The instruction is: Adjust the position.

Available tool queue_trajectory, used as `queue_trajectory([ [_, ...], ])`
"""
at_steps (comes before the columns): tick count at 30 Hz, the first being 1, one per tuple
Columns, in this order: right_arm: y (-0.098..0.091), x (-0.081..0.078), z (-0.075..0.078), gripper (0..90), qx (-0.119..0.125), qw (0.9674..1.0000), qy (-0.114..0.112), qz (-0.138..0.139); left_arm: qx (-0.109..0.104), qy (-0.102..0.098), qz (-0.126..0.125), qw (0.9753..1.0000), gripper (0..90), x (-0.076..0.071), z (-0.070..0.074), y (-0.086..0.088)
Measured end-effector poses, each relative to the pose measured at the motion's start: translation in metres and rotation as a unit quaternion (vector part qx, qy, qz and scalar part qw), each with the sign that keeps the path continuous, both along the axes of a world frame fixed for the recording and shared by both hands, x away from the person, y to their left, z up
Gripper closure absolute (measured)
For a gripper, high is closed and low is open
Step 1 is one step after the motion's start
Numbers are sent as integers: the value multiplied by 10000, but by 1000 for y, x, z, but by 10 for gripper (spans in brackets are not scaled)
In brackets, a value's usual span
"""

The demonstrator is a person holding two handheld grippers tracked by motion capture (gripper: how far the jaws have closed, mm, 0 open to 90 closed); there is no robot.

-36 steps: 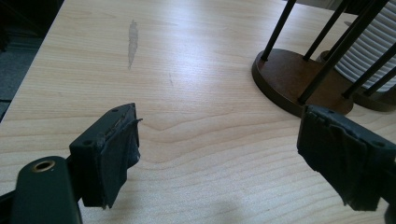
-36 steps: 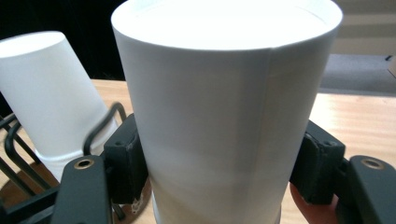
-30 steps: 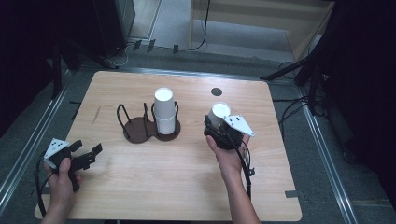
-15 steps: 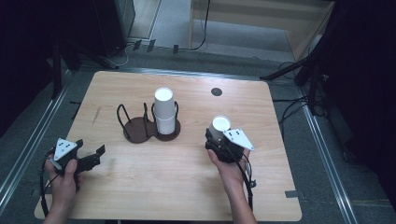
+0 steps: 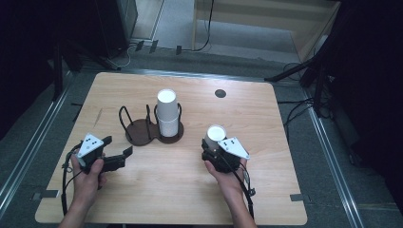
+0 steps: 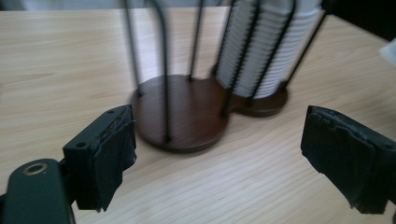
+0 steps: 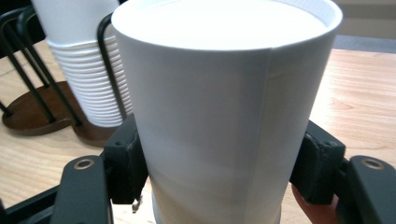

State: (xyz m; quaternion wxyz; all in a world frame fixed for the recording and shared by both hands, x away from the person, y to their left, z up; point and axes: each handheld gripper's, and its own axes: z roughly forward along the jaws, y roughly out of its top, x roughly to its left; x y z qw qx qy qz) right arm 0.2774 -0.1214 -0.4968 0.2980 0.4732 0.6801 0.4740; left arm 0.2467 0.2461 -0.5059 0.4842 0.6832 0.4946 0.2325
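The right gripper (image 5: pixel 212 148) has its fingers (image 7: pixel 125 165) clenched on a white paper cup (image 5: pixel 215 136); in the right gripper view the two black pads press on opposite sides of the cup's (image 7: pixel 224 112) lower wall, and the cup stands upright with its open mouth up; in the high view it sits toward the right of the worktop's (image 5: pixel 266 190) middle, nearer the near edge than the far one, apart from the holder to its left; whether its base touches the wood cannot be told.

The left gripper (image 5: pixel 124 156) is near the worktop's left edge, toward the near-left corner, pointing at the holder; its fingers (image 6: pixel 105 156) are released and have just been opening further, with nothing between them but bare wood.

A dark wooden cup holder (image 5: pixel 142 131) with two round bases and upright black wire loops stands left of the worktop's centre; its right-hand bay carries a tall stack of white paper cups (image 5: pixel 167 111), nested and upright, rising above the wires; its left-hand bay (image 6: pixel 182 114) holds no cups; in the left gripper view the stack (image 6: pixel 261 51) is framed by the wires, just beyond the open fingers.

A small dark round mark (image 5: pixel 220 93) lies on the wood near the far edge, right of centre, well apart from the holder.
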Motion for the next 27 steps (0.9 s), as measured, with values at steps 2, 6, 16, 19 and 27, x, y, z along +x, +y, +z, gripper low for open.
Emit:
queue_trajectory([
  [2, 3, -2, -1, 309, -57, 10000, 17, 49, -23, 12, -110, 9999, 103, 4, 4, -9],
  [6, 10, -5, -2, 310, -124, 9998, -5, 173, -13, 64, -435, 9990, 104, 11, 14, -32],
  [16, 35, -19, -10, 311, -348, 9976, -46, 598, -151, 189, -1148, 9931, 128, 16, 18, -67],
  [19, 41, -23, -11, 312, -371, 9968, -59, 702, -182, 217, -1374, 9901, 132, 15, 18, -78],
  [27, 57, -32, -17, 316, -511, 9938, -30, 992, -240, 158, -1726, 9846, 145, 7, 22, -98],
])
